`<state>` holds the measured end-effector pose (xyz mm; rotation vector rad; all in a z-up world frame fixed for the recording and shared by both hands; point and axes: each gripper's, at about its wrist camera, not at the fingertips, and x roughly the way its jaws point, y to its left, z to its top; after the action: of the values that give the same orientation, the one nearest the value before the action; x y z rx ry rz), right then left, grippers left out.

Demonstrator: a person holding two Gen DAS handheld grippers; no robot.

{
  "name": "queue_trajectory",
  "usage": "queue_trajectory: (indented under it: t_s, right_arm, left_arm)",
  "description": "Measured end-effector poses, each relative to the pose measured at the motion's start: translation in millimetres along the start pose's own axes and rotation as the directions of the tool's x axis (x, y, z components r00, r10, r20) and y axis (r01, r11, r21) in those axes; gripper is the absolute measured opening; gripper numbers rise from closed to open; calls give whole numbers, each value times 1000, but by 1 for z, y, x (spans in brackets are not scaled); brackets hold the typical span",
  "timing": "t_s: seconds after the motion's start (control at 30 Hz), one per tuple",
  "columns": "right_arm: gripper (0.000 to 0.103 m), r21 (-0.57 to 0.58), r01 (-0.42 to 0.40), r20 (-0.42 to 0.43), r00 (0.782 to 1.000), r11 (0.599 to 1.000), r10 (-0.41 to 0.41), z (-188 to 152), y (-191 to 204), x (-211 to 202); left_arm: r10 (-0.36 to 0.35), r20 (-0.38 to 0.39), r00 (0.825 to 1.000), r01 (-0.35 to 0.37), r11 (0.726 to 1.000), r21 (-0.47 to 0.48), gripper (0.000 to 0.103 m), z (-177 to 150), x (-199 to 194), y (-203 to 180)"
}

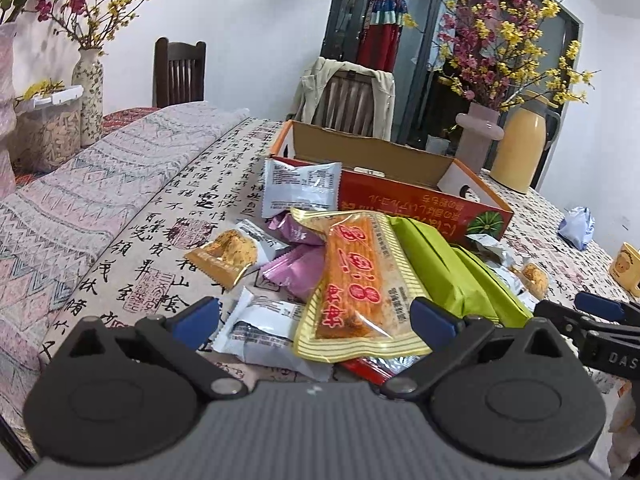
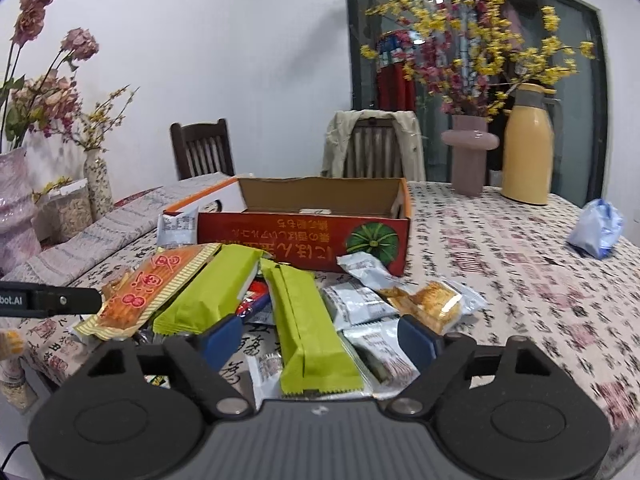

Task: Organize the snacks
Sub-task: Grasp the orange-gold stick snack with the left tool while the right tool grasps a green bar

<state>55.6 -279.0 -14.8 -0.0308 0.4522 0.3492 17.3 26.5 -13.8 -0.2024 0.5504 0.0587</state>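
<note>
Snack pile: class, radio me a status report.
Left hand-held gripper open around orange packet. Right hand-held gripper open around green packet. Box open, nothing blocking.

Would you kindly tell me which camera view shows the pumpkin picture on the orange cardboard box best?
The right wrist view: the pumpkin picture faces the camera whole on the box front. In the left wrist view the pumpkin sits at the box's near corner, with its lower part hidden behind snack packets.
</note>
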Motion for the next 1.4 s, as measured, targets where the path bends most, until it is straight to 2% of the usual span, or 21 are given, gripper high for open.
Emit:
queue_trajectory:
  t_s: [0.2, 0.5, 0.7, 0.93, 1.2, 1.4]
  right_arm:
    - [62, -37, -69, -77, 995, 997, 66, 13, -2, 37]
    - [53, -71, -122, -178, 978, 990, 108, 22, -1, 80]
    - [40, -84, -145, -209, 970, 986, 125, 22, 2, 91]
    - [38, -68, -149, -178, 975, 986, 135, 22, 2, 85]
    - [38, -24, -110, -54, 993, 994, 109, 25, 0, 66]
    - [38, 35, -88, 20, 996, 996, 87, 29, -7, 55]
  left_arm:
    - [15, -5, 1000, -15, 1000, -8, 103, 2, 4, 4]
    - [28, -16, 999, -28, 999, -27, 103, 6, 12, 11]
    - [24, -27, 999, -25, 999, -38, 103, 9, 17, 13]
    - [15, -35, 999, -17, 999, -45, 103, 17, 21, 10]
    - [-5, -65, 998, 2, 999, -48, 103, 36, 39, -5]
    - [-8, -115, 993, 7, 1000, -11, 103, 41, 61, -26]
